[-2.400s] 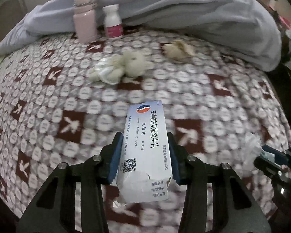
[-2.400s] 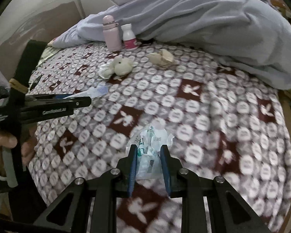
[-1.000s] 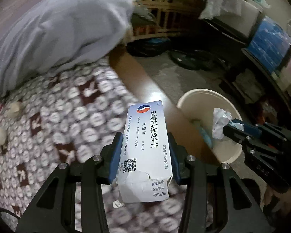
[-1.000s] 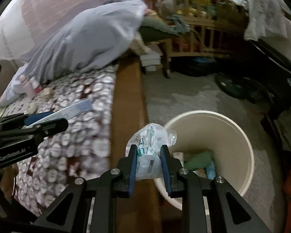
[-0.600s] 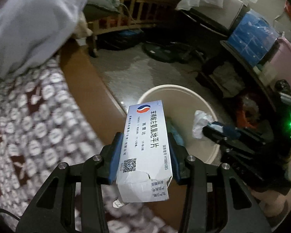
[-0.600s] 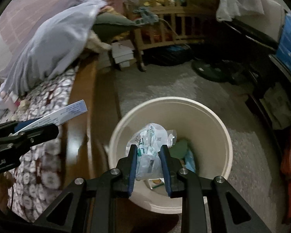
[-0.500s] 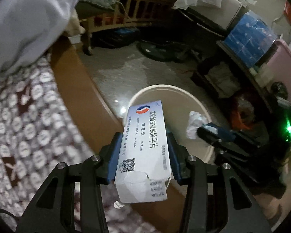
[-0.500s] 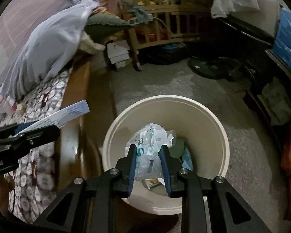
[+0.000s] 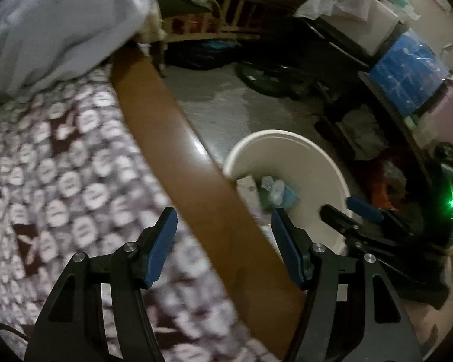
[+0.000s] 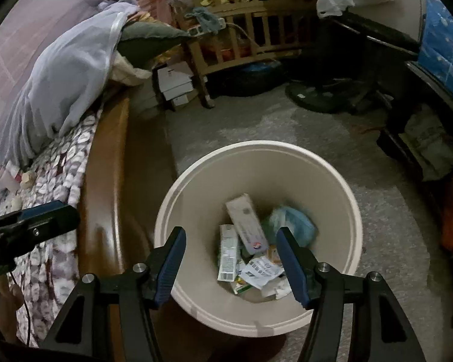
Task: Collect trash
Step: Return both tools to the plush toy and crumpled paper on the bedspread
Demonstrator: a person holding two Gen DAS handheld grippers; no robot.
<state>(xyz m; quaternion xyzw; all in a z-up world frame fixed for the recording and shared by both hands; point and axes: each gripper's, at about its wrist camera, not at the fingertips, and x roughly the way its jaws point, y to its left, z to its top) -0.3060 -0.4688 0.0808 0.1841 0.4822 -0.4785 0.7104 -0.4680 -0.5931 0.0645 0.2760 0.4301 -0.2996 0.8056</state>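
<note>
Trash: white medicine box (image 10: 245, 222), a second narrow carton (image 10: 227, 252), a crumpled printed wrapper (image 10: 260, 271) and a bluish bag (image 10: 290, 222) all lie in the cream bin (image 10: 196, 193), directly ahead of and below the right gripper (image 10: 230, 265). That claw is spread wide, nothing between the blue pads (image 10: 170, 261), hanging over the near rim. The medicine box's long axis runs away from the claw, tilted a bit left, logo end nearest. Red-and-blue round logo readable as a mark only; print on the box, carton and wrapper too small and blurred to read.

Left gripper (image 9: 223, 246) also spread, empty, over the wooden bed rail (image 9: 172, 138); the bin (image 9: 326, 163) sits ahead and to its right, patterned bedspread (image 9: 60, 166) to its left. Right claw is nearer the bin.

Judgement: both loads look dropped. More possible trash, small pale lumps (image 10: 25, 178), lies on the bedspread far to the right claw's left, under the grey blanket (image 10: 66, 81); the left claw is nearer that side. Next move likely turns back toward the bed.
</note>
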